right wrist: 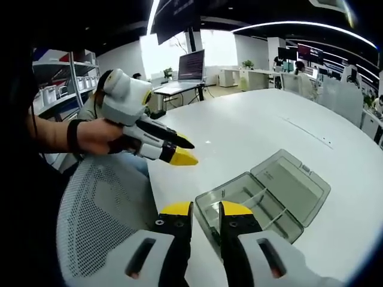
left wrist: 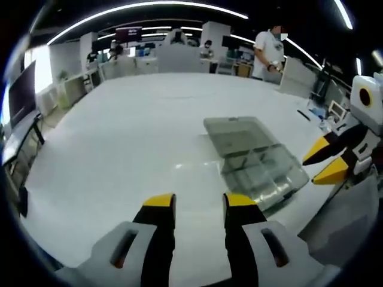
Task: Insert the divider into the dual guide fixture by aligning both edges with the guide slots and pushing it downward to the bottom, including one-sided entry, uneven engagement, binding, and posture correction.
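Nothing is held yet — both the left gripper [left wrist: 199, 202] and right gripper [right wrist: 205, 208] are seen slightly parted, empty. The open clear box [right wrist: 263, 200] lies on the table [left wrist: 119, 137]; a divider must be picked out first.

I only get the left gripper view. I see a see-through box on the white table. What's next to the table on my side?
Observer: The right gripper view shows a white mesh chair back by the table edge.
Child: Who holds the left hand-held gripper?
Observer: A hand with a dark wristband holds the left hand-held gripper.
Child: What's far behind it?
Observer: An open laptop.
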A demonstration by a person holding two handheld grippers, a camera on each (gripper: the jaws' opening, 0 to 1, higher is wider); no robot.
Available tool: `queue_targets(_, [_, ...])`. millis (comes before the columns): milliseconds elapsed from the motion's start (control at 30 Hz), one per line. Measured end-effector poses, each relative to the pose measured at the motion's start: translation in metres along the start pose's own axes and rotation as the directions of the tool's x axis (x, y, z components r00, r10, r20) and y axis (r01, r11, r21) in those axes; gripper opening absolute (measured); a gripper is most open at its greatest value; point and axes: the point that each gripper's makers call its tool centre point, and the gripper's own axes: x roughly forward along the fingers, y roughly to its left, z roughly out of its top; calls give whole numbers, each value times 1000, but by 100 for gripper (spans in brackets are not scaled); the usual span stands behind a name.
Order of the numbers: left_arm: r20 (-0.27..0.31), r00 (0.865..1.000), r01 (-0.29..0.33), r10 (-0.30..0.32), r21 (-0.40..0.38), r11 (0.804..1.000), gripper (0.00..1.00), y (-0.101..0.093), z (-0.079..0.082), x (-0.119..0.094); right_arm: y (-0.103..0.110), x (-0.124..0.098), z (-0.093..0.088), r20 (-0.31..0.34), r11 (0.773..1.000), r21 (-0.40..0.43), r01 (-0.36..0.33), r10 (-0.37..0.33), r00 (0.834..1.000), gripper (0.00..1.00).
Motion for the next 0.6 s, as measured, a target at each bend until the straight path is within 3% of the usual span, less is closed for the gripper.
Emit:
queue_targets(400, [61, 997, 53, -51, -25, 998, 29, -15, 14, -3, 1, -1, 7, 21, 1000, -1, 2, -2, 1000, 15])
queue_targets(600, [113, 989, 102, -99, -18, 995, 29, -25, 25, -5, 0, -2, 10, 35, 1000, 12, -2, 2, 999, 15])
